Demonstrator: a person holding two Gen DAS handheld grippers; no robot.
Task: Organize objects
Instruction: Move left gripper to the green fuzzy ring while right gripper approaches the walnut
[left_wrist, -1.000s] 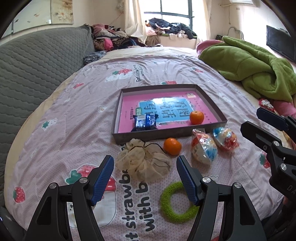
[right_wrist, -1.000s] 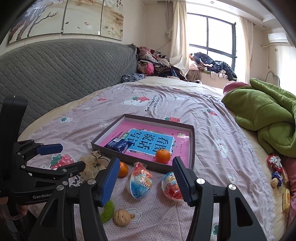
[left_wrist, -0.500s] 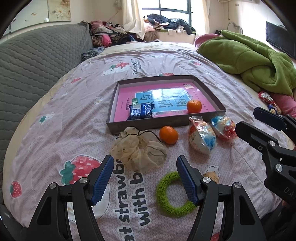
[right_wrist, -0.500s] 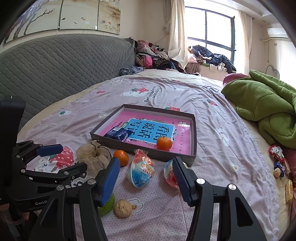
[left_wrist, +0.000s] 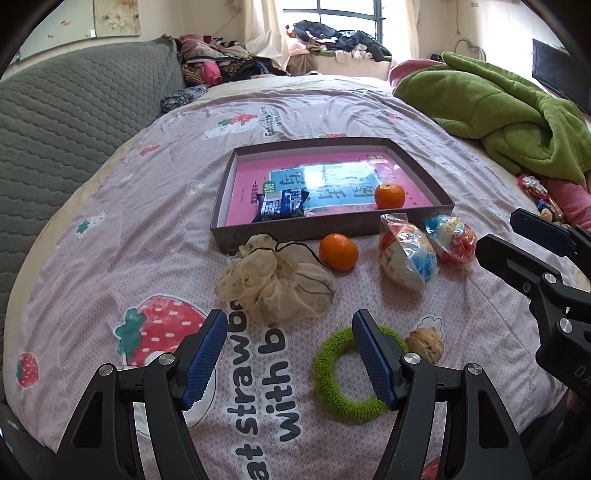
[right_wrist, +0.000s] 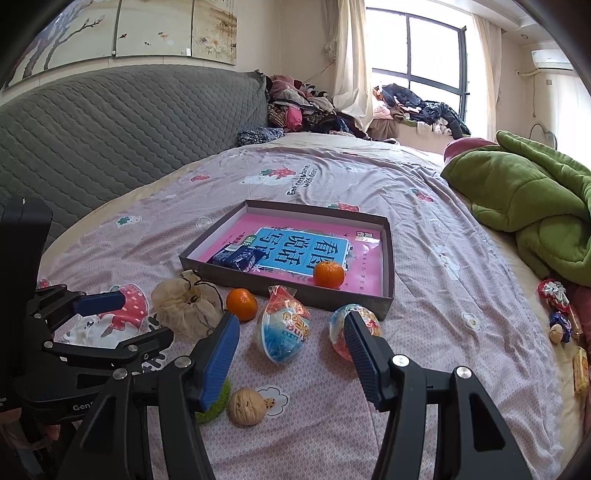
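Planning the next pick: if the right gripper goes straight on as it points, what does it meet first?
Most likely the wrapped toy egg lying between the right gripper fingers' lines, short of the tray; depth is uncertain.

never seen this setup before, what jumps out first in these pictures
The shallow grey box mid-bed, holding a pink book, a blue packet and one orange. In front of it loose things lie in a row: a mesh pouch, another orange and two wrapped toy eggs.
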